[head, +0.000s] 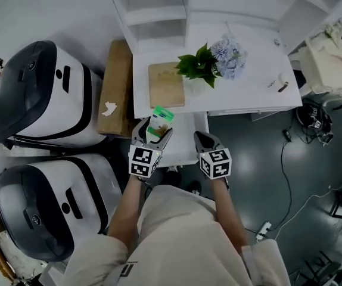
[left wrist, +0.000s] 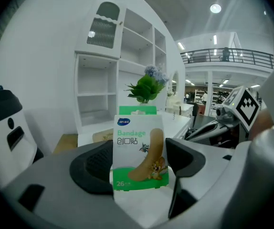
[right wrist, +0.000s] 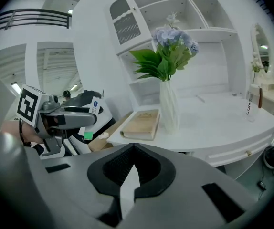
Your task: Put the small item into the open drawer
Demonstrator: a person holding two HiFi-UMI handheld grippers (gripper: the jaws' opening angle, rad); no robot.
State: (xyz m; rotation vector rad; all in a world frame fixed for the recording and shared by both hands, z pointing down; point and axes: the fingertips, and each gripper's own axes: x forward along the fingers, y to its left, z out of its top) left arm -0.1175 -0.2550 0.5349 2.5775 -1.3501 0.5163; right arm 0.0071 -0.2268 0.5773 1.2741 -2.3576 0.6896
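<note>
Left gripper [head: 155, 132] jaws clamp green & white card bandage pkt [left wrist: 138, 147], above left side of open white drawer [head: 187, 143], right gripper [right wrist: 133, 150] jaws together, empty

a: lighting?
b: bright, even, from overhead. ceiling lamp [left wrist: 216, 8] blown out in left gripper view. soft shadow under the white desk [head: 248, 91].
a: focus?
b: bandage pack [left wrist: 138, 151] sharp, print readable. both gripper views heavy fisheye, black corners. head view: floor [head: 278, 177] dim, edges bent.
</note>
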